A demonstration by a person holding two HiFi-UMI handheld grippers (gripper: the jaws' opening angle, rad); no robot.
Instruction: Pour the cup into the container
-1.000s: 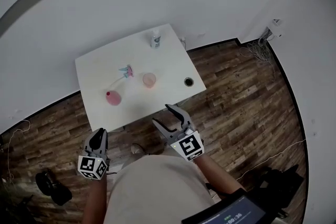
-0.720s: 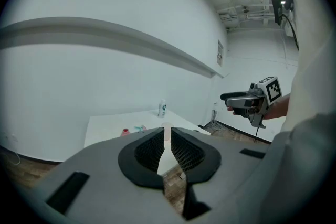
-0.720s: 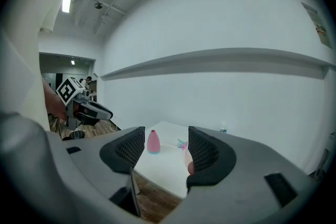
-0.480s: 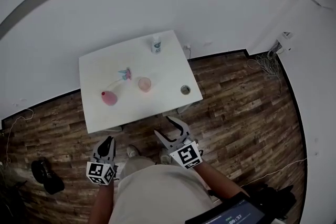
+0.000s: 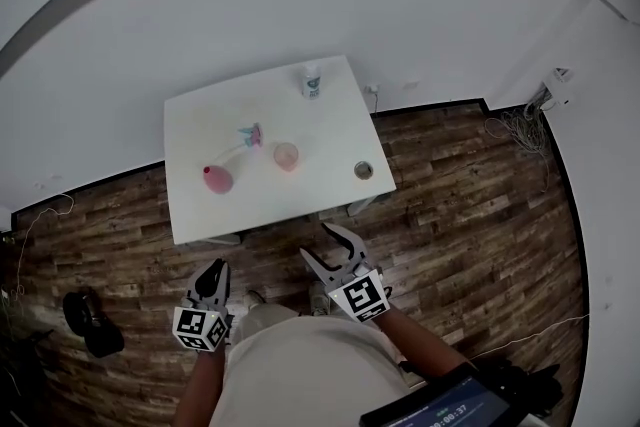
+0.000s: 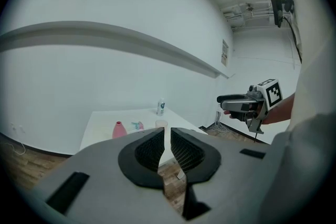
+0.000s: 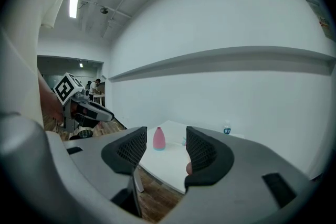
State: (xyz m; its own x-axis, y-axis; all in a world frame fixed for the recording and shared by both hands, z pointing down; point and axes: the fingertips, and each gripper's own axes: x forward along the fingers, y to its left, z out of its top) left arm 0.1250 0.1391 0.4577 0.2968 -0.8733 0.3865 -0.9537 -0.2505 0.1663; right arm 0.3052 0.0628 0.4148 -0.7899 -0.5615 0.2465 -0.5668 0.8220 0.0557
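White table (image 5: pixel 200 215) not yet reached: approach step, nothing grasped.
Noted left gripper (image 5: pixel 212 277) with jaws together and empty; noted right gripper (image 5: pixel 315 241) with jaws partly apart, just closed further, nothing between them. Located pinkish cup (image 5: pixel 286 156) upright on the table, well ahead of the right gripper; located small round container (image 5: pixel 363 170) ahead and to that gripper's right, apart from the cup. Judged as required next: forward reach to the cup, jaws spread wider than its wall, level grip before lifting. Counted: one cup, one container, one pink vase (image 5: pixel 217 179), one labelled bottle (image 5: pixel 312 82), one pink-and-teal item (image 5: pixel 250 133), two grippers.
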